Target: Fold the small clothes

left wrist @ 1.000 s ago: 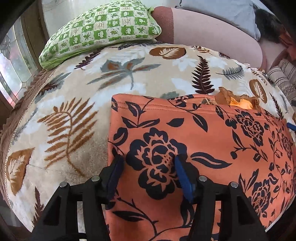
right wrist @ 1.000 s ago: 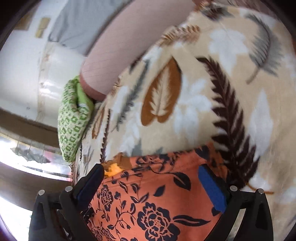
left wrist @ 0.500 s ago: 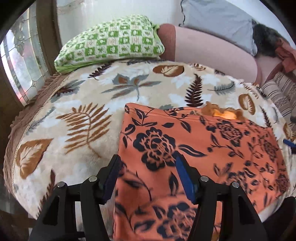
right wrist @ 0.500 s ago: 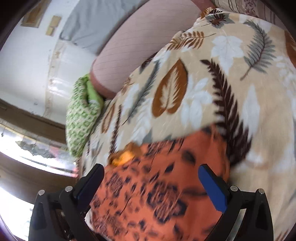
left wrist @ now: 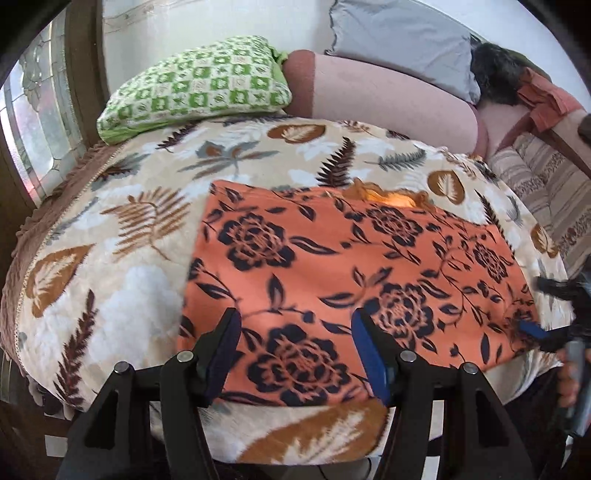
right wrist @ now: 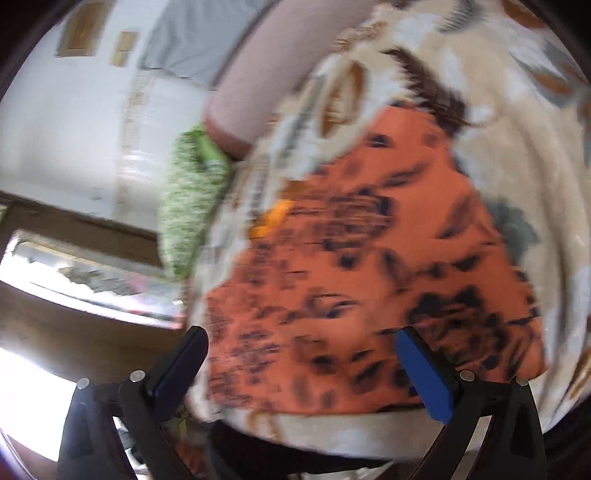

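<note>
An orange garment with a dark flower print [left wrist: 332,273] lies flat as a rectangle on the leaf-patterned blanket [left wrist: 122,229] of a bed. It also shows, blurred, in the right wrist view [right wrist: 351,277]. My left gripper [left wrist: 295,347] is open and empty, raised above the garment's near edge. My right gripper [right wrist: 303,365] is open and empty, also raised over the near edge; its blue pad shows in the left wrist view [left wrist: 532,330] at the garment's right corner.
A green checked pillow [left wrist: 199,86] and a pink bolster [left wrist: 388,96] lie at the head of the bed. A grey pillow [left wrist: 402,35] leans behind. A window [left wrist: 37,122] is on the left. A striped cushion [left wrist: 546,184] sits at the right.
Both grippers have pulled back and up from the garment, which now lies flat and whole in view. The right wrist view is blurred by motion.
</note>
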{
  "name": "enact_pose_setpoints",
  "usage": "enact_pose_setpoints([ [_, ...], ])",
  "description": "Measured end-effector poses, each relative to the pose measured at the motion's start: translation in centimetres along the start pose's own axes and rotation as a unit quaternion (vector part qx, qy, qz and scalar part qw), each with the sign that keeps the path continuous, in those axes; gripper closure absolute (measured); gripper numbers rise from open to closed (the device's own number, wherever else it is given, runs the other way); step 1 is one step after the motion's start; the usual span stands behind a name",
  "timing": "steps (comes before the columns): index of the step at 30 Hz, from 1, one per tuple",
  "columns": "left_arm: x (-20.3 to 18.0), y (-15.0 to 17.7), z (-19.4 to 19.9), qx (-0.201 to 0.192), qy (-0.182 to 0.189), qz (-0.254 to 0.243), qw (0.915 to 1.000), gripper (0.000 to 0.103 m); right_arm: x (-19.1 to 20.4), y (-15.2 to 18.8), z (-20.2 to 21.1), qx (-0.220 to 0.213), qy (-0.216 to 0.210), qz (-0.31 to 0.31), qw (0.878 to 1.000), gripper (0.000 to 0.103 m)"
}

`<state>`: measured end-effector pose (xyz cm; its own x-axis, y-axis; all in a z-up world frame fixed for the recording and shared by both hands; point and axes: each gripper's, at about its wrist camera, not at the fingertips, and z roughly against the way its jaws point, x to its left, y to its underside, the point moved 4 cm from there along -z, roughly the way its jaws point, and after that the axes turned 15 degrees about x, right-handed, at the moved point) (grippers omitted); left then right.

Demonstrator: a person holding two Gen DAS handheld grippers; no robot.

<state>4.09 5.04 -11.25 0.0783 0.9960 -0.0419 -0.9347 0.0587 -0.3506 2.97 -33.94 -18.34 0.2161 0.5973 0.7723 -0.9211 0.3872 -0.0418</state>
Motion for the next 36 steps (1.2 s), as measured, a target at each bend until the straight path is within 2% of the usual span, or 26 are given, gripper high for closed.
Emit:
enact_pose_setpoints([
  [2,-0.8,0.4,0.3,-0.002,0.000,-0.011,0.9999,0.040,-0.6,0.1,0.9,-0.013,-0.039,-0.024,0.999,0.001],
  [5,-1.7,0.5,0.5,-0.005,-0.004,-0.023,0.9997,0.040,1.3,1.1,3.2,-0.032,-0.045,0.019,0.998,0.001],
  [7,-2.1,0.7,0.2,0.000,-0.001,-0.026,0.9997,0.040,1.5,1.7,4.0,-0.036,-0.051,0.021,0.998,0.001],
  [12,-2.9,1.0,0.0,0.003,-0.003,-0.031,0.9995,0.040,-0.1,4.5,5.8,-0.047,-0.074,-0.014,0.996,0.001],
  [17,-3.7,0.8,-0.8,0.008,0.002,-0.027,0.9996,0.040,-1.7,6.4,4.6,-0.036,-0.074,-0.064,0.995,0.001],
  [21,-4.2,1.2,-0.9,0.010,0.000,-0.038,0.9992,0.040,-4.3,6.1,3.1,-0.033,-0.082,-0.121,0.989,0.001],
  [27,-3.2,1.1,-1.1,0.012,-0.002,-0.018,0.9998,0.040,-4.8,4.5,3.8,-0.064,-0.074,-0.122,0.988,0.001],
  [32,-3.5,0.8,-1.4,0.011,-0.005,-0.021,0.9997,0.040,-5.5,3.5,4.1,-0.072,-0.089,-0.129,0.985,0.001],
  [36,-3.8,0.5,-2.3,0.020,-0.011,-0.021,0.9995,0.040,-5.7,3.2,4.0,-0.078,-0.082,-0.136,0.984,0.001],
])
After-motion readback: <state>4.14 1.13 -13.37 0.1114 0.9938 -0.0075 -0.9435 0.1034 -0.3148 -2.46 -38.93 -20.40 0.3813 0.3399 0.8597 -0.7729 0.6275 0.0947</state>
